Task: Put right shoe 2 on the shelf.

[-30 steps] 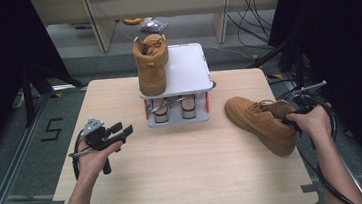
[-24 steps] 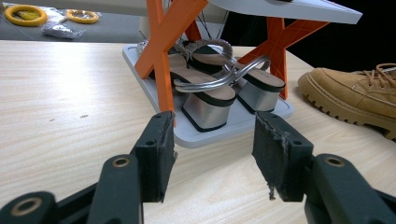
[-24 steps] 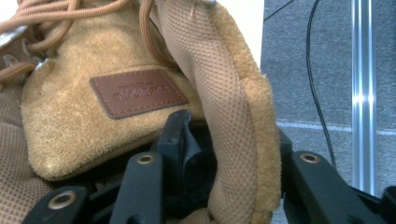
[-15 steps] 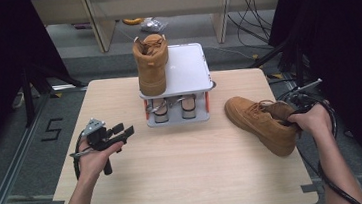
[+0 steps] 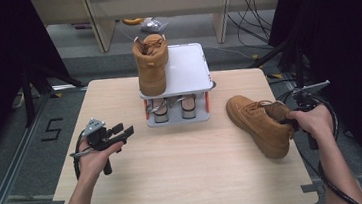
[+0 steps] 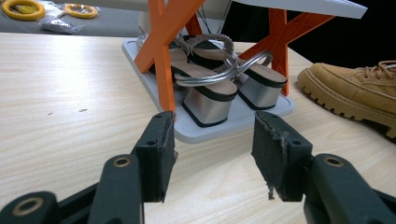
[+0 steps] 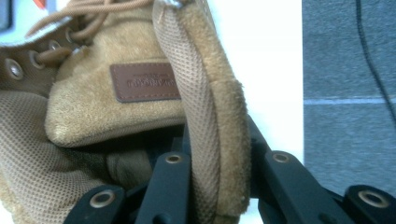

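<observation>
Your right gripper [image 5: 291,117] has just closed its jaws on the heel collar of the tan suede lace-up boot [image 5: 259,122], right of the white two-tier shoe rack [image 5: 186,76]. Your left gripper [image 5: 116,133], left of the rack, is open and empty. Next, likely lift the boot onto the rack's top beside its upright partner boot [image 5: 151,63].

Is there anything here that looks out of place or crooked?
Yes. One boot stands upright on the rack, but its mate lies askew on the table, away from the rack. The right tool is clamped on its rear collar. The sandals sit tidily on the lower shelf.
</observation>
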The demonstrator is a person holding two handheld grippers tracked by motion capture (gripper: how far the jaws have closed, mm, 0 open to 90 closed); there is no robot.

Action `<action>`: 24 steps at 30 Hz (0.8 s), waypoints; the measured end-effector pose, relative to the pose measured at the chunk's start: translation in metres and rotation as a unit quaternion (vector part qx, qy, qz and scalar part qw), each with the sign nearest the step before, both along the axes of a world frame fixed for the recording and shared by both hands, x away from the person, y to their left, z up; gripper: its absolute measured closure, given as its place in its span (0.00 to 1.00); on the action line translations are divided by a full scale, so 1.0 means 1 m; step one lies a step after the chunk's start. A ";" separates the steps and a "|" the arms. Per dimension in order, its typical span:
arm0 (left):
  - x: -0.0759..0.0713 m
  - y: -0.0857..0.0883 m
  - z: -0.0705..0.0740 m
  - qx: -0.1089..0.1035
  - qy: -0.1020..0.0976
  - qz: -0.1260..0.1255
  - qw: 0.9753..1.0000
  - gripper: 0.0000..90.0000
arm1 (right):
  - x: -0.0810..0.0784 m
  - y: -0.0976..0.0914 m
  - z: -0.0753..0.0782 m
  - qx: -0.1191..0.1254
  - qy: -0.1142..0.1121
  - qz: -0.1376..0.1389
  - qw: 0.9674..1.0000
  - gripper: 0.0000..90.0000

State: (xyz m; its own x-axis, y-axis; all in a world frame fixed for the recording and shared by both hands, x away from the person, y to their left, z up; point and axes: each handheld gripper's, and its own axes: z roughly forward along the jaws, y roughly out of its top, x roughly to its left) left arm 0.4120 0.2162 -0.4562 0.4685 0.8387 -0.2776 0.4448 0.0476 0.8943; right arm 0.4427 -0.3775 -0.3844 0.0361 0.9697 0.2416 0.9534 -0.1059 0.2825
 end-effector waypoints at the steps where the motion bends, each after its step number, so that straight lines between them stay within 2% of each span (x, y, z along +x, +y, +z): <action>1: 0.000 0.000 0.000 -0.001 0.001 0.001 1.000 0.54 | 0.000 0.001 0.001 0.005 -0.003 -0.014 1.000 0.88; 3: 0.000 0.001 0.000 -0.002 0.001 0.004 1.000 0.54 | -0.001 0.001 0.002 0.003 0.008 -0.018 1.000 0.88; 4: 0.000 0.002 0.000 -0.003 0.002 0.006 1.000 0.54 | -0.001 0.000 0.002 0.006 0.005 -0.018 1.000 0.88; 6: 0.000 0.003 0.000 -0.001 0.003 0.006 1.000 0.54 | -0.002 0.001 0.002 0.021 0.000 -0.043 0.999 0.88; 7: 0.000 0.003 0.000 -0.001 0.003 0.007 1.000 0.54 | -0.002 0.001 0.002 0.025 -0.002 -0.044 0.999 0.88; 8: 0.000 0.003 0.000 -0.002 0.003 0.006 1.000 0.54 | -0.001 -0.001 0.002 0.019 0.000 -0.037 0.999 0.88; 9: 0.000 0.003 0.000 -0.002 0.003 0.007 1.000 0.54 | -0.001 0.001 0.004 0.031 0.010 -0.051 0.998 0.89; 10: 0.000 0.003 -0.001 -0.002 0.003 0.007 1.000 0.54 | -0.001 -0.004 0.002 0.022 -0.008 -0.025 0.999 0.89; 11: 0.000 0.003 -0.001 -0.003 0.003 0.007 1.000 0.54 | -0.001 -0.005 0.001 0.023 -0.017 -0.019 0.999 0.89; 12: 0.000 0.003 -0.001 -0.003 0.003 0.006 1.000 0.54 | 0.000 -0.005 0.003 0.030 -0.010 -0.023 0.999 0.89; 13: 0.001 0.003 -0.001 -0.006 0.001 0.003 1.000 0.54 | 0.000 0.000 0.005 0.049 0.005 -0.062 0.997 0.89; 14: 0.001 0.003 -0.001 -0.006 0.001 0.004 1.000 0.54 | 0.000 -0.001 0.006 0.058 0.002 -0.064 0.996 0.89; 15: 0.001 0.003 -0.001 -0.006 0.001 0.004 1.000 0.54 | 0.000 -0.004 0.005 0.055 -0.008 -0.051 0.997 0.89; 17: 0.001 0.004 -0.001 -0.006 0.001 0.004 1.000 0.54 | 0.001 -0.004 0.005 0.060 -0.015 -0.051 0.997 0.89; 18: 0.001 0.004 -0.001 -0.006 0.001 0.004 1.000 0.54 | 0.001 -0.003 0.007 0.070 -0.007 -0.058 0.996 0.89; 19: 0.001 0.004 -0.001 -0.007 0.001 0.005 1.000 0.54 | 0.002 -0.008 0.003 0.054 -0.034 -0.027 0.998 0.89; 20: 0.001 0.004 -0.001 -0.006 0.001 0.005 1.000 0.54 | 0.002 -0.007 0.005 0.061 -0.027 -0.036 0.997 0.89; 21: 0.000 0.004 -0.001 -0.003 0.003 0.007 1.000 0.54 | 0.002 -0.001 0.007 0.077 -0.020 -0.065 0.995 0.89; 23: 0.000 0.005 -0.001 -0.001 0.003 0.008 1.000 0.54 | 0.003 0.000 0.008 0.073 -0.021 -0.062 0.995 0.90; 24: 0.000 0.005 -0.001 -0.002 0.002 0.008 1.000 0.54 | 0.004 0.000 0.008 0.070 -0.029 -0.060 0.995 0.90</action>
